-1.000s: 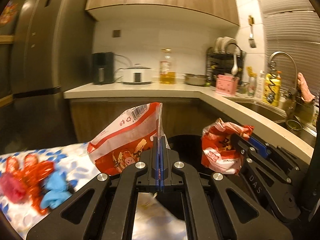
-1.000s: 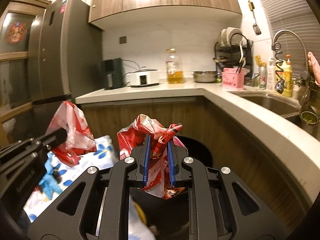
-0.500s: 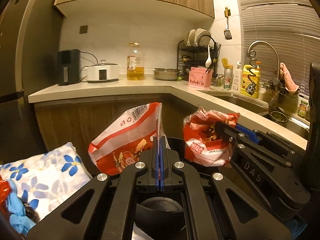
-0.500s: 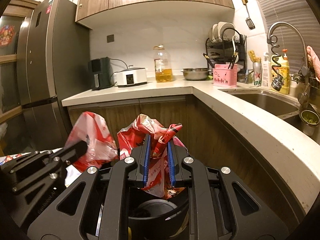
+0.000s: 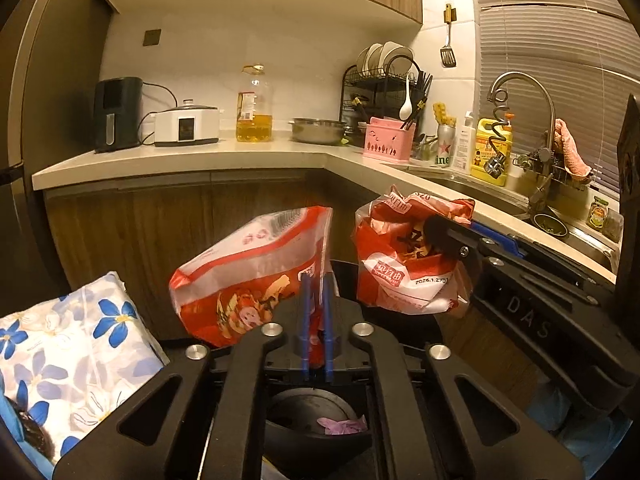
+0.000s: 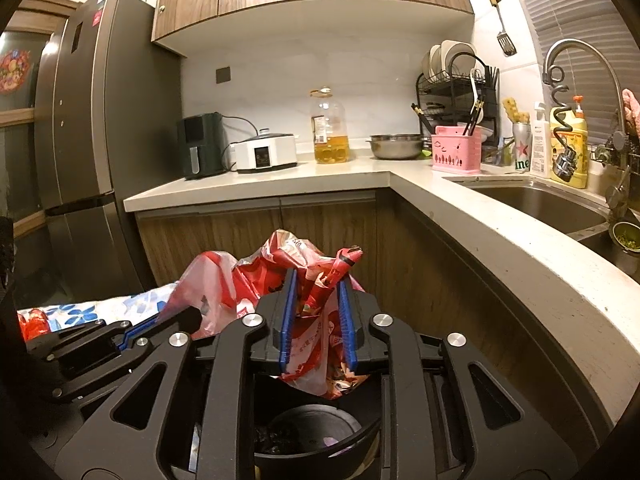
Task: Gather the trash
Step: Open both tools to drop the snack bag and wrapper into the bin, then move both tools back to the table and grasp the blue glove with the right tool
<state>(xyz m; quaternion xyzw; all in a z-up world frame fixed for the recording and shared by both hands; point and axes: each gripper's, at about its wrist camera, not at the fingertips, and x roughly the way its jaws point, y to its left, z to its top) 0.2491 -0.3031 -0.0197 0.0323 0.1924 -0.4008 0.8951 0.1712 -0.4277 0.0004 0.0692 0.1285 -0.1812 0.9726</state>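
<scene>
Both hand-held grippers tilted over bin (image 5: 316, 432), jaws opening around wrappers

Straight down into the bin (image 5: 316, 436) looks open for me; counter (image 6: 500, 236) hems in the right, flowery cloth (image 5: 68, 360) the left.

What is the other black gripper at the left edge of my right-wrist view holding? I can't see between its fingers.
Observer: The left gripper has a flat red-and-white plastic snack bag between its blue pads, and its jaws are opening.
Operator: What's underneath it?
Observer: The left wrist view looks straight down into a round black bin, where a crumpled pink scrap lies inside.
</scene>
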